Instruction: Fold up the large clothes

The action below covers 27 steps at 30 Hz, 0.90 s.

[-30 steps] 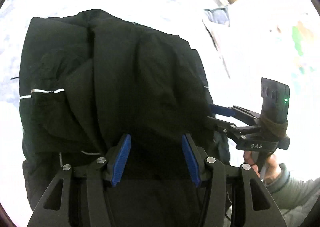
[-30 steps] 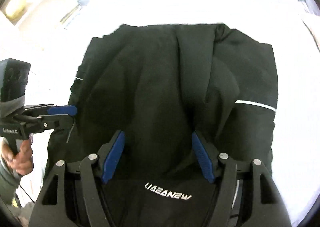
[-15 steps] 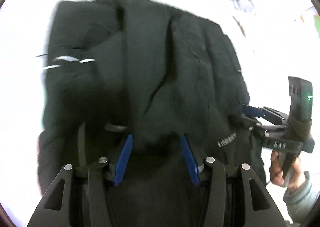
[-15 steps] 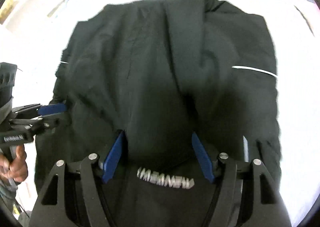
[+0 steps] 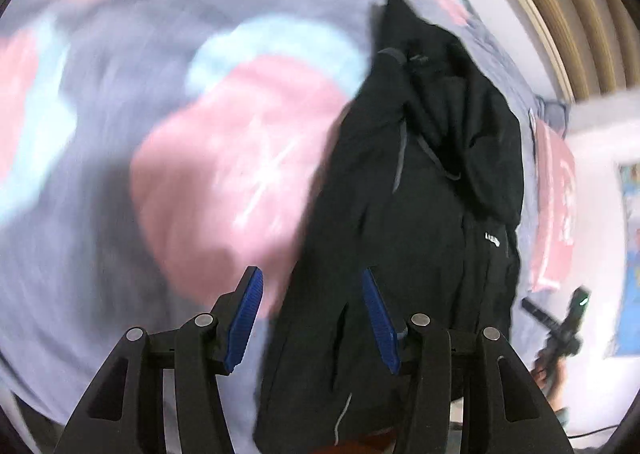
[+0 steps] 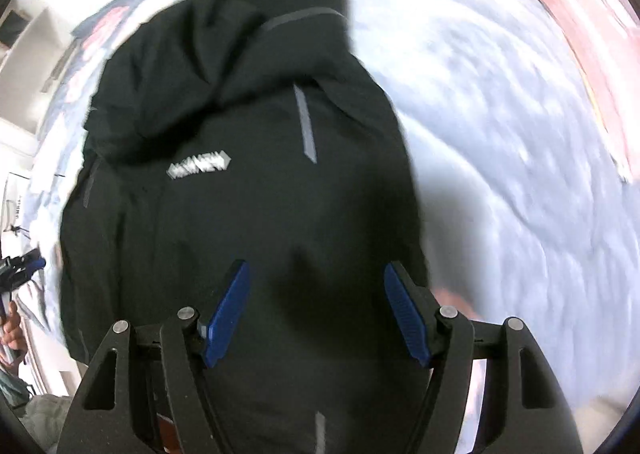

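A bed covered by a grey-blue bedspread (image 5: 132, 190) patterned with pink and pale blue patches is seen, blurred. A black jacket (image 6: 240, 194) is spread directly on it, its hood toward twelve o'clock. A pink pillow (image 5: 554, 210) is seen at three o'clock.

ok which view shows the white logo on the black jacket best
The right wrist view: the white logo sits large and central on the black jacket, though blurred. The left wrist view shows it small near the jacket's right edge.

The black jacket (image 5: 432, 222) lies bunched on the pink and blue bed cover (image 5: 224, 174). The left gripper (image 5: 312, 318) hangs wide open, its right finger over the jacket's near edge.
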{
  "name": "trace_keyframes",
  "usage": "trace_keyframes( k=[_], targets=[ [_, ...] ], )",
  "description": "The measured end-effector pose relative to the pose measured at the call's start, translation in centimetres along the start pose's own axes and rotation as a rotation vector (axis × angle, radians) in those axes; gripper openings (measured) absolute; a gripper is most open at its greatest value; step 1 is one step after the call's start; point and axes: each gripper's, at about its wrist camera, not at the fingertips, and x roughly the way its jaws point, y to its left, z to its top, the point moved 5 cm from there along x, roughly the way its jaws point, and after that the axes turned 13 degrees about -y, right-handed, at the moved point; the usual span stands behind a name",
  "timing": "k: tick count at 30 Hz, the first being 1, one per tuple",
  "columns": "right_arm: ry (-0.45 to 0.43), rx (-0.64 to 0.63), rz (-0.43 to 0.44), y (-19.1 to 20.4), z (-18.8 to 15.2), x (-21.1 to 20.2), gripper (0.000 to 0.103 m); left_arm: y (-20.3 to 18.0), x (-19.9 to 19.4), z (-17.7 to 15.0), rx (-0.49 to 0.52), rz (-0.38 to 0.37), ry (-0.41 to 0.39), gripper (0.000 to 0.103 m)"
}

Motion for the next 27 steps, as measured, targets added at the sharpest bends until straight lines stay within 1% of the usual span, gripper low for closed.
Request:
trace_keyframes(
  k=[2, 5, 7, 8, 9, 12, 14, 15, 18, 20, 22, 23, 24, 25, 26, 27],
  targets=[
    [0.018, 0.03, -0.005, -1.0, -1.6, -0.1, 0.072, 1.4, 0.2, -1.9, -0.04, -0.035, 0.056, 0.053],
    [0.042, 0.056, -0.022, -1.7, -3.7, 0.1, 0.072, 2.3, 1.4, -4.7, -0.05, -0.048, 0.119, 0.053],
    [0.054, 0.069, -0.024, -2.1, -4.7, 0.0, 0.072, 2.5, 2.2, -6.3, -0.063, -0.079, 0.16, 0.053],
    [0.056, 0.074, -0.027, -2.4, -5.2, -0.2, 0.072, 2.5, 2.6, -7.0, -0.067, -0.081, 0.182, 0.053],
    [0.056, 0.079, -0.027, -2.6, -5.4, -0.4, 0.072, 2.4, 3.0, -7.7, -0.065, -0.066, 0.204, 0.053],
    [0.062, 0.104, -0.015, -3.4, -6.2, -1.0, 0.072, 1.9, 3.6, -8.9, -0.049, -0.07, 0.208, 0.053],
    [0.076, 0.13, -0.001, -4.1, -7.1, -0.9, 0.072, 0.9, 3.2, -9.2, -0.022, -0.101, 0.197, 0.053],
    [0.082, 0.14, 0.006, -4.3, -7.4, -0.9, 0.072, 0.0, 2.9, -9.3, -0.004, -0.128, 0.195, 0.053],
    [0.091, 0.164, 0.027, -4.7, -8.6, -1.0, 0.072, -3.2, 1.6, -9.4, 0.042, -0.249, 0.192, 0.053],
    [0.107, 0.191, 0.05, -4.6, -9.2, -0.5, 0.072, -5.0, 0.9, -9.2, 0.067, -0.312, 0.188, 0.053],
    [0.129, 0.219, 0.097, -4.0, -9.7, 0.4, 0.071, -6.0, 1.4, -9.0, 0.062, -0.326, 0.199, 0.053],
    [0.125, 0.216, 0.114, -3.5, -9.8, 0.4, 0.068, -6.2, 1.9, -9.0, 0.055, -0.317, 0.21, 0.053],
    [0.119, 0.199, 0.126, -2.9, -9.8, 0.3, 0.056, -6.1, 2.5, -9.2, 0.056, -0.296, 0.224, 0.053],
    [0.111, 0.178, 0.144, -2.2, -9.6, -0.2, 0.053, -6.0, 2.8, -9.3, 0.063, -0.273, 0.232, 0.053],
    [0.097, 0.16, 0.169, -1.6, -9.4, -1.0, 0.053, -6.1, 2.9, -9.5, 0.07, -0.265, 0.235, 0.053],
    [0.087, 0.148, 0.198, -1.0, -9.2, -1.8, 0.053, -6.4, 2.7, -9.7, 0.081, -0.275, 0.232, 0.053]
  ],
)
